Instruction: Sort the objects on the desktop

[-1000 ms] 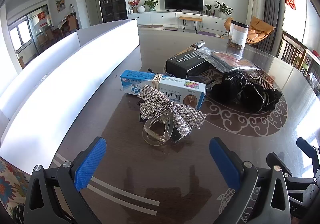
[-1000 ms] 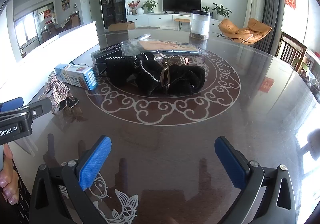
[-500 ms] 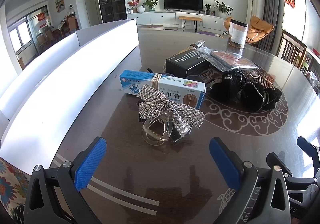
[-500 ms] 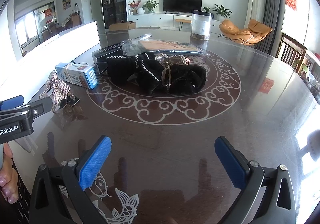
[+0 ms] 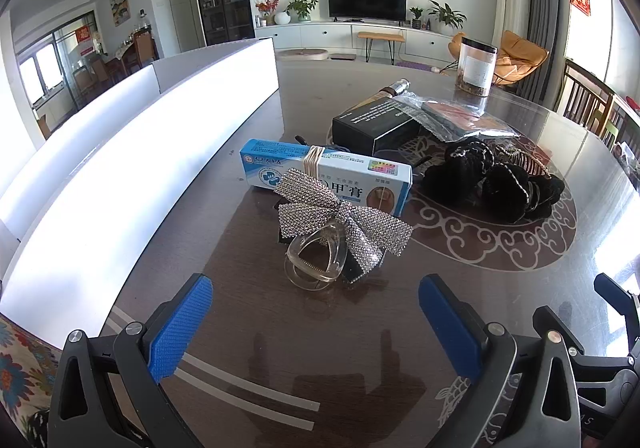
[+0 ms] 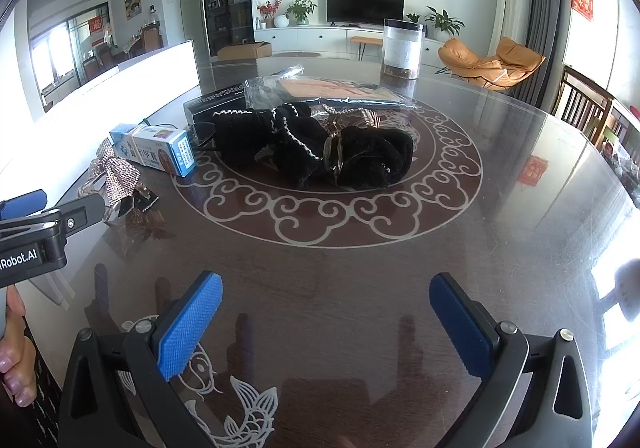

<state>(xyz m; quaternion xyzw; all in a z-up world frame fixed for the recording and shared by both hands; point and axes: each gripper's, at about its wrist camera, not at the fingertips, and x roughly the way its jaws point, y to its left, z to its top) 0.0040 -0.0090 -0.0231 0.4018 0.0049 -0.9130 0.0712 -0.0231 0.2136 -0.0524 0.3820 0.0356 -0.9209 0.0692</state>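
A rhinestone bow hair clip [image 5: 344,224] with a clear claw lies on the dark glass table, just ahead of my left gripper [image 5: 316,312], which is open and holds nothing. Behind the clip lies a blue and white ointment box [image 5: 324,171] with a rubber band round it. Further right sit black scrunchies [image 5: 492,179], a black box [image 5: 376,123] and a clear bag [image 5: 460,115]. My right gripper [image 6: 326,312] is open over bare table, well short of the scrunchies [image 6: 320,147]. The bow clip [image 6: 116,175] and the ointment box [image 6: 156,147] show at its left.
A long white bin [image 5: 120,167] runs along the table's left side. A clear jar [image 6: 402,47] stands at the far side of the table. The left gripper's body [image 6: 36,232] and a hand [image 6: 14,360] show at the right wrist view's left edge. Chairs stand at the right.
Both grippers have crept slightly forward over the table. Nothing was taken hold of and the objects lie as before.
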